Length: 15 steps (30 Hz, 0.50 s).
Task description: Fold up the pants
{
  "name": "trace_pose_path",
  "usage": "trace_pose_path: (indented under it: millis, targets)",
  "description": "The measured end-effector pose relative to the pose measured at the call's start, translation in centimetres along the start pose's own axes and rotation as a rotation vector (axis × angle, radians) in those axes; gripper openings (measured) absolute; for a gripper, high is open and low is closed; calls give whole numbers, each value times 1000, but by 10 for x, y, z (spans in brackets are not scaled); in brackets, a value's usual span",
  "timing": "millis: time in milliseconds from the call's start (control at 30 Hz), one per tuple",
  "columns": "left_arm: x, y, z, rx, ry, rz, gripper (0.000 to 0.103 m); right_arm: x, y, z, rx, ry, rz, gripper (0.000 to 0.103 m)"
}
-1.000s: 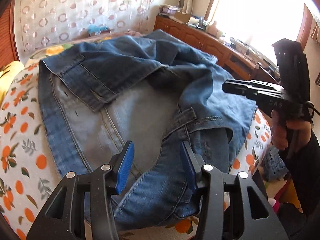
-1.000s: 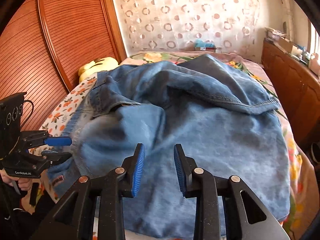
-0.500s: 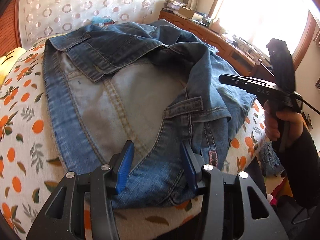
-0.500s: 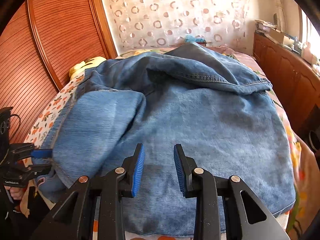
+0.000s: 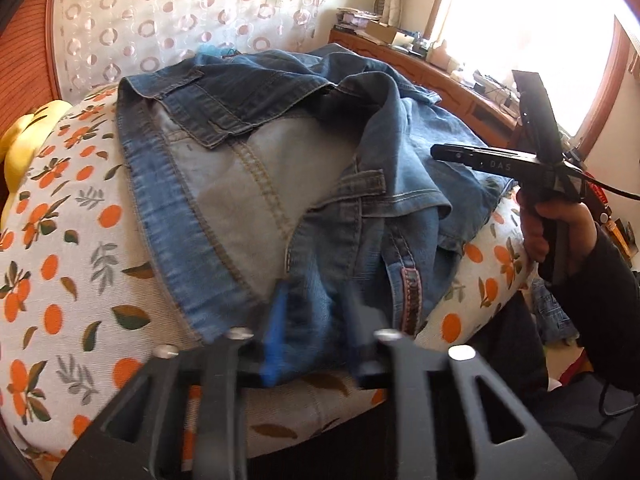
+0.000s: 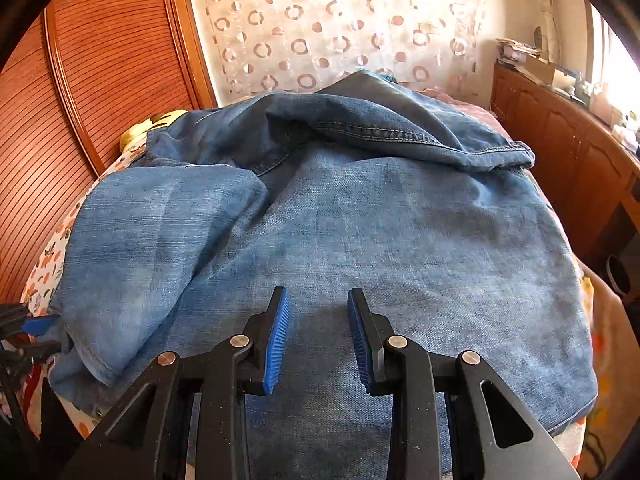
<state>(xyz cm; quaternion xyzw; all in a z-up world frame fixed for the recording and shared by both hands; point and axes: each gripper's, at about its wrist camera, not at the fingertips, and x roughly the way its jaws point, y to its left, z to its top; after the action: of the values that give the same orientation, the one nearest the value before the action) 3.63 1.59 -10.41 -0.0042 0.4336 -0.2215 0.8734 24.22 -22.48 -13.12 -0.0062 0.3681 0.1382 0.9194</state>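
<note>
The left gripper [image 5: 316, 328] has just been closing its jaws, with the near edge of the jeans [image 5: 280, 184] between them; blur hides whether the pads already press. The right gripper [image 6: 318, 332] hovers with jaws spread, empty, above the denim. The jeans lie crumpled on the orange-print bed [image 5: 68, 280].

- One pair of blue denim pants [image 5: 256, 184] is counted, spread in a heap over the bed.
- One bed [image 5: 68, 288] is shown, covered by one orange-print sheet.
- Two grippers are counted: the left gripper [image 5: 316, 320] and the right gripper [image 6: 318, 328].
- One hand [image 5: 560, 228] is seen, on the right gripper's handle.
- One yellow cushion [image 5: 24, 136] is noted at the bed's far corner.
- One patterned curtain [image 6: 340, 24] is counted.
- One window [image 5: 532, 28] is shown.
</note>
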Motion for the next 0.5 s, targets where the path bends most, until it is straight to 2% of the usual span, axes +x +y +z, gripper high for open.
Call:
trace_pose_path:
  millis: [33,67,167,333,500]
  targets:
    - [-3,3,-1,-12,3,-29,11,0,-1,-1,-2,-1,1,31]
    - [-3,4,-1,-19,5,-39,10,-1,-2,-2,-4,-1,3,31]
    - [-17,1,-4,-18,-49,3,7,-2,-8,-4,-5,-2,9,31]
    - [-66,0,-4,-43,-171,38,7,-2,-10,-4,-8,-3,16,31]
    - [-64,-2,-12,-39,-97,40,7,-1,-14,-2,-8,-3,10,31]
